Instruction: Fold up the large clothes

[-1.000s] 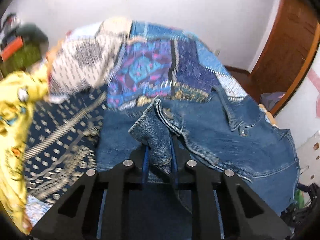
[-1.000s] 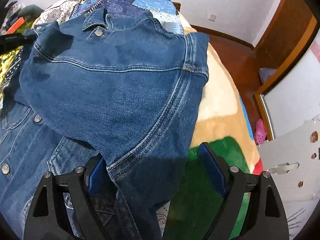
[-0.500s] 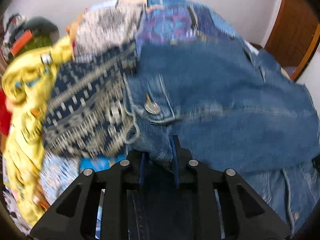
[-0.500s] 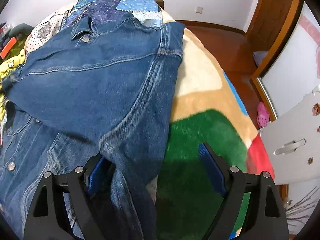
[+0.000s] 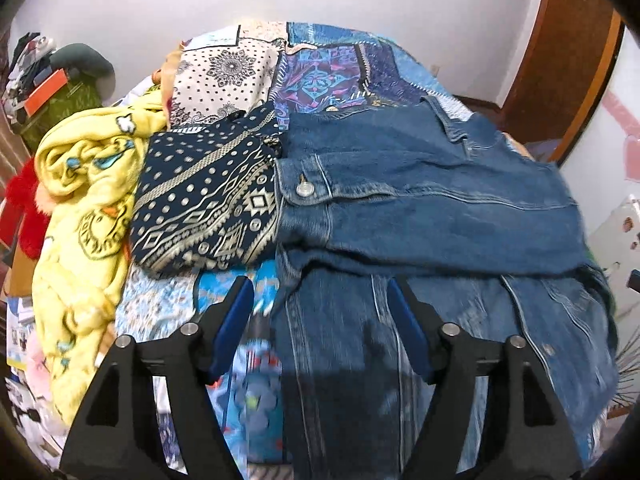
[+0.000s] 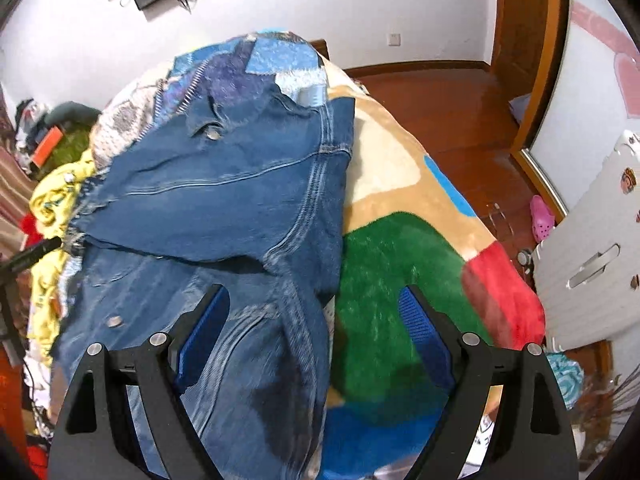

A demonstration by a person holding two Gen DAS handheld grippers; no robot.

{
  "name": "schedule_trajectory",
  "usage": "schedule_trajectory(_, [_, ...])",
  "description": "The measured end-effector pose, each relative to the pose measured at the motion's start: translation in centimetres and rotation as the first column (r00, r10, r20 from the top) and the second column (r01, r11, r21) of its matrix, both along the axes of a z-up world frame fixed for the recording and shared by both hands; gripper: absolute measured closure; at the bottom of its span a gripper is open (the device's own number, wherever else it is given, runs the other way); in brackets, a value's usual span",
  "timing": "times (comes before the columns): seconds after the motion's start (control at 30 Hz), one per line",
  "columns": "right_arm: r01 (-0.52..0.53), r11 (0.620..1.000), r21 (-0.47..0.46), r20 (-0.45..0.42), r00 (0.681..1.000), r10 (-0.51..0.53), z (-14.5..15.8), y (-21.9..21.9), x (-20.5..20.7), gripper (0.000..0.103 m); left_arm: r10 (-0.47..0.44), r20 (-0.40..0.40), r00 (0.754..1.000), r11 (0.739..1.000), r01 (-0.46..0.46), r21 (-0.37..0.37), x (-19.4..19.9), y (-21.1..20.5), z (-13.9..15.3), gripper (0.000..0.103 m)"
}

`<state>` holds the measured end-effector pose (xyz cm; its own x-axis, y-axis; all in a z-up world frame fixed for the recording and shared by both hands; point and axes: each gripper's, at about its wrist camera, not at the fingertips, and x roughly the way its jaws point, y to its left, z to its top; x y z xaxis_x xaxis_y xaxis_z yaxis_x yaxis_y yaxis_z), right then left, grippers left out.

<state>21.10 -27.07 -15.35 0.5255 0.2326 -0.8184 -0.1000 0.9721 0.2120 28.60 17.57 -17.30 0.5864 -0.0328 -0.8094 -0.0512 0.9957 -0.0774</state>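
A blue denim jacket point(image 5: 432, 208) lies on the bed with one sleeve folded across its body; its cuff with a metal button point(image 5: 305, 189) rests at the jacket's left edge. My left gripper point(image 5: 320, 312) is open and empty, just above the jacket's lower part. The jacket also shows in the right wrist view point(image 6: 224, 208), lying flat. My right gripper point(image 6: 316, 328) is open and empty over the jacket's right edge and the blanket.
A navy patterned garment point(image 5: 208, 204) and a yellow blanket point(image 5: 84, 200) lie left of the jacket. A patchwork quilt point(image 5: 320, 68) covers the far bed. A green, red and tan blanket point(image 6: 400, 272) lies right of the jacket. A white cabinet point(image 6: 592, 248) stands at right.
My left gripper carried the sleeve cuff across the jacket, opened and let it go, then drew back. My right gripper stayed open and pulled back from the jacket.
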Motion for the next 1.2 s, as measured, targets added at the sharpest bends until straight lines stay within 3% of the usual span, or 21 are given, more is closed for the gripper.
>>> schedule_trajectory(0.2, [-0.008,0.999,0.043,-0.021,1.000,0.009,-0.9,0.2,-3.0,0.018,0.011,-0.023,1.000,0.999,-0.012,-0.051,-5.4,0.4,-0.8,0.033])
schedule_trajectory(0.47, [-0.009,0.996,0.085,-0.122,0.992,0.019,-4.2,1.0,-6.3,0.018,0.042,-0.123,0.991,0.987,-0.060,-0.146,-10.0,1.0,-5.0,0.033])
schedule_trajectory(0.53, [-0.007,0.996,0.091,-0.143,0.989,0.020,-4.8,1.2,-6.8,0.018,0.055,-0.149,0.987,0.973,-0.087,-0.212,-10.7,1.2,-6.3,0.033])
schedule_trajectory(0.67, [0.022,0.990,0.139,-0.161,0.987,0.000,-5.1,0.6,-7.5,0.018,0.081,-0.200,0.976,0.916,-0.152,-0.371,-11.4,1.5,-8.8,0.033])
schedule_trajectory(0.73, [0.023,0.986,0.167,-0.170,0.985,0.006,-5.3,0.5,-7.6,0.018,0.091,-0.199,0.976,0.894,-0.168,-0.416,-11.6,1.6,-9.1,0.035])
schedule_trajectory(0.77, [0.022,0.984,0.175,-0.170,0.985,0.009,-5.4,0.6,-7.7,0.019,0.085,-0.194,0.977,0.877,-0.165,-0.451,-11.8,1.6,-9.2,0.042])
schedule_trajectory(0.83, [0.017,0.981,0.193,-0.170,0.985,0.016,-5.5,0.6,-7.8,0.020,0.087,-0.181,0.980,0.877,-0.161,-0.453,-12.1,1.5,-9.1,0.046])
schedule_trajectory(0.93, [0.008,0.962,0.272,-0.173,0.984,0.041,-5.9,0.6,-8.1,0.043,0.084,-0.152,0.985,0.902,-0.140,-0.407,-12.4,0.9,-8.4,0.060])
schedule_trajectory(0.97, [0.012,0.959,0.284,-0.175,0.984,0.039,-6.0,0.6,-8.1,0.045,0.086,-0.139,0.987,0.913,-0.134,-0.385,-12.5,0.6,-8.0,0.066])
schedule_trajectory(1.1, [0.011,0.961,0.275,-0.146,0.989,0.030,-5.6,1.0,-8.3,0.062,0.078,-0.089,0.993,0.942,-0.103,-0.318,-12.5,-0.1,-6.4,0.083])
schedule_trajectory(1.13, [0.011,0.968,0.251,-0.128,0.991,0.022,-5.2,1.2,-8.4,0.073,0.077,-0.074,0.994,0.948,-0.096,-0.302,-12.6,-0.3,-6.0,0.085])
schedule_trajectory(1.2, [-0.014,0.975,0.220,-0.095,0.995,0.036,-4.4,1.8,-8.5,0.081,0.070,-0.032,0.997,0.962,-0.076,-0.262,-12.6,-0.8,-4.8,0.090])
